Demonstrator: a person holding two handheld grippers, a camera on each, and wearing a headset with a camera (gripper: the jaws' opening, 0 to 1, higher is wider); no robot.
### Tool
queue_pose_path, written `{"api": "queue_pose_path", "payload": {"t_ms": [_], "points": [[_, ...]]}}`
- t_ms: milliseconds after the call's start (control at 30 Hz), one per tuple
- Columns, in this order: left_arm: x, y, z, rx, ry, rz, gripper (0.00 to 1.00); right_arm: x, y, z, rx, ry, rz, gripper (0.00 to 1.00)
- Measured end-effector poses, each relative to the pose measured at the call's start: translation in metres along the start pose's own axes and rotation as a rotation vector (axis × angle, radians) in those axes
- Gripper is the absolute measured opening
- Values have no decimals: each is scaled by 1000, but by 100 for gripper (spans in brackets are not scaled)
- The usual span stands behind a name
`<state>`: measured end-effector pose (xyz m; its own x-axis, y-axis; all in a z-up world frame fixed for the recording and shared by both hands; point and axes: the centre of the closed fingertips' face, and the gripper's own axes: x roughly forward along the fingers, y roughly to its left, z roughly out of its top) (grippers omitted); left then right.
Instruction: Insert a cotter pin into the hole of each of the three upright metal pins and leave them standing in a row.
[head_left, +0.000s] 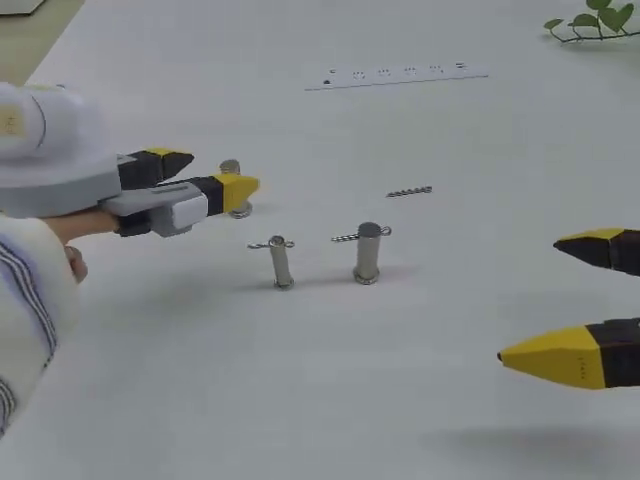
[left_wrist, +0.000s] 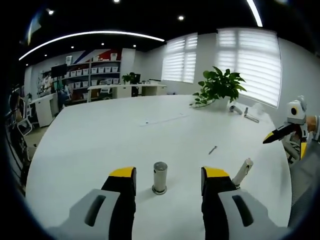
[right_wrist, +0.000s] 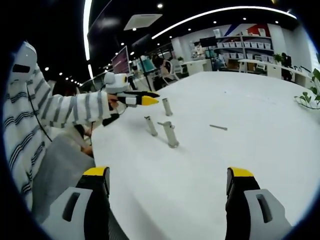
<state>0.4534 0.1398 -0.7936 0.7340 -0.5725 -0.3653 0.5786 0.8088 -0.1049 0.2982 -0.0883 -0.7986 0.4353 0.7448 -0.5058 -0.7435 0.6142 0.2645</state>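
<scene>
Pin (left_wrist: 160, 176) between open hand-held gripper (left_wrist: 168, 173) jaws

Table (head_left: 300, 400) holds three pins (head_left: 281, 262), loose cotter pin (head_left: 409, 191).

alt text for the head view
Three metal pins stand on a white table: the middle pin and right pin hold cotter pins, the left pin sits by the open left gripper. A loose cotter pin lies beyond; the right gripper hovers open.

Long white table (left_wrist: 100, 145), blinded windows (left_wrist: 250, 62) (shelving (left_wrist: 92, 75) beyond), ceiling striplights (left_wrist: 95, 34).
</scene>
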Motion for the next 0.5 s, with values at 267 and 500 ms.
{"api": "queue_pose_path", "payload": {"t_ms": [267, 500], "points": [[14, 10, -12, -37, 20, -1, 33, 6, 13, 4, -8, -16, 18, 93], [23, 16, -18, -8, 43, 20, 20, 8, 20, 2, -6, 5, 34, 93]]}}
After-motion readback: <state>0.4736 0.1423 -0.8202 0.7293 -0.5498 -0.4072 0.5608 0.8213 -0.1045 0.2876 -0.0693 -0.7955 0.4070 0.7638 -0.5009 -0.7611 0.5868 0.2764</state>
